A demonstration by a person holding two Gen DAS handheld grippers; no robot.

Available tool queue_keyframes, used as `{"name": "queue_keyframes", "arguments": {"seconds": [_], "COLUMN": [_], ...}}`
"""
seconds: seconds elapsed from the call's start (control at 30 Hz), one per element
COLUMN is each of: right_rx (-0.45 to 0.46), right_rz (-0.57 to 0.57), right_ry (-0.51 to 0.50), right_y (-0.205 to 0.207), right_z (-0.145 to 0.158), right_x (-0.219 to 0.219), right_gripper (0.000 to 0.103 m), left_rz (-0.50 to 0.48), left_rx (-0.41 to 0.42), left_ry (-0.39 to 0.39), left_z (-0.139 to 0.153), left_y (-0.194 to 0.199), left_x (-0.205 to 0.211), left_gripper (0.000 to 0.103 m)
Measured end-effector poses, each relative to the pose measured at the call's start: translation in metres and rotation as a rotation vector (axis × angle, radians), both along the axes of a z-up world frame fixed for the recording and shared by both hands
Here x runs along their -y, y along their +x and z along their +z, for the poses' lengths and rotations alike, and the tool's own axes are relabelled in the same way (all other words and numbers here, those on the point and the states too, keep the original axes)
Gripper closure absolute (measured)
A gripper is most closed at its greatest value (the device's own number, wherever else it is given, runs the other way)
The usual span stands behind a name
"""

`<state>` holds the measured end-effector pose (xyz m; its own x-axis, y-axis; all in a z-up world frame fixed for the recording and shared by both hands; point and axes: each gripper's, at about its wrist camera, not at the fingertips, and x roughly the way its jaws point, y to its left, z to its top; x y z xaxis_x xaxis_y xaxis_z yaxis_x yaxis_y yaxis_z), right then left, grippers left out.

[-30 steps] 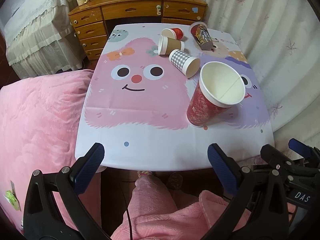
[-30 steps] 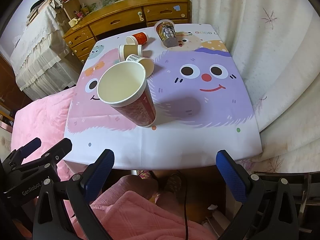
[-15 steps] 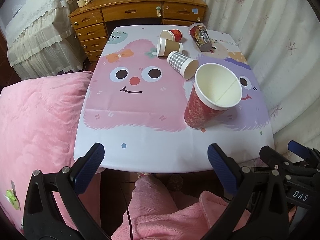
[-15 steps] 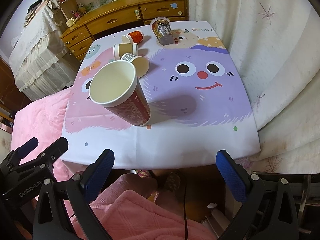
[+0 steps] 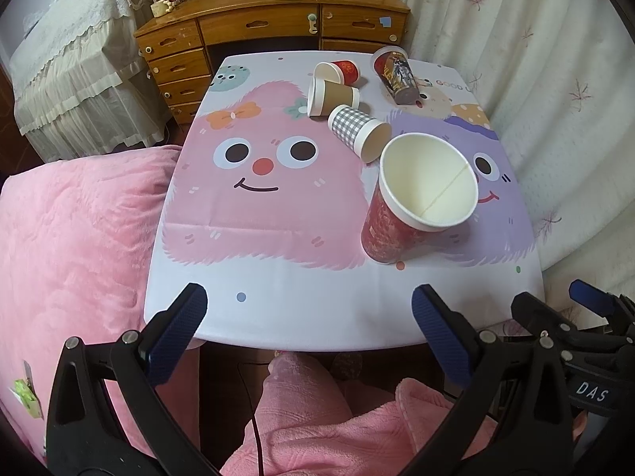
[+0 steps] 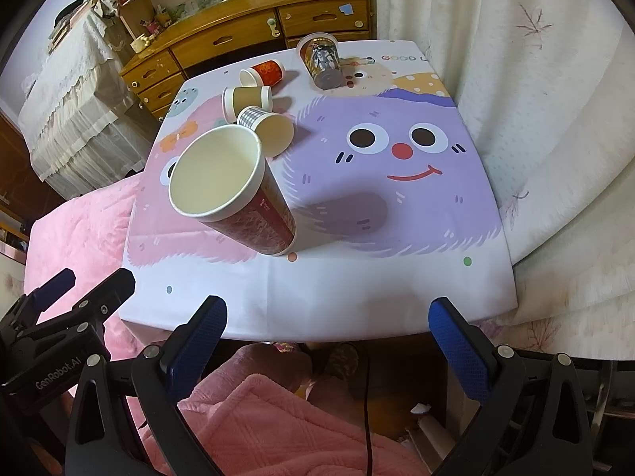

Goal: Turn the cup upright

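Both tools hang back off the near edge of the table [image 5: 278, 317], each with its blue-padded fingers spread wide and nothing between them: the left tool [image 5: 305, 317] over a pink-clad lap, the right tool [image 6: 327, 325] beside it. Each shows at the edge of the other's view.

On the table, the large red cup [image 5: 401, 214] stands upright on its narrow base, mouth open to the ceiling. It is a tall paper cup, red with a dense pale pattern on its wall, a rolled white rim and a plain cream inside with one straight seam line running down it. It sits near the front of the table, where the pink monster print meets the purple one, just beside a small orange dot on the cloth. From the right wrist view, the same cup [image 6: 238, 190] casts a soft shadow across the purple monster's fur.

Behind it lie the others, on their sides: a grey checked cup [image 5: 357, 129] closest, mouth toward the red cup; a brown cup [image 5: 333, 97] with its white rim facing left; a small red cup [image 5: 339, 71] farther back. A dark printed cup [image 5: 397, 75] stands mouth-down near the far right corner.

A wooden desk [image 5: 278, 20] with drawers stands beyond the table, a pink blanket [image 5: 71, 238] to the left, and a pale curtain [image 5: 555, 79] on the right.
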<state>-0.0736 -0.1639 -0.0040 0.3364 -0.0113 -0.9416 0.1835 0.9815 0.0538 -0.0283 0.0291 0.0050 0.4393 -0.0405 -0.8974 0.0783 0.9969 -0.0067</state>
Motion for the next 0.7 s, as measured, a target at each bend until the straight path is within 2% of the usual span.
{"name": "queue_keyframes", "arguments": {"seconds": [0.7], "right_rx": [-0.008], "right_rz": [0.0], "right_ry": [0.011], "right_y": [0.0079], "right_z": [-0.0032], "right_x": [-0.0064], "right_gripper": [0.001], "left_rz": [-0.001], "left_rx": [0.001], "left_ry": [0.0], "left_z": [-0.003], "left_y": [0.0041], "left_x": [-0.0044], "left_gripper": [0.001]}}
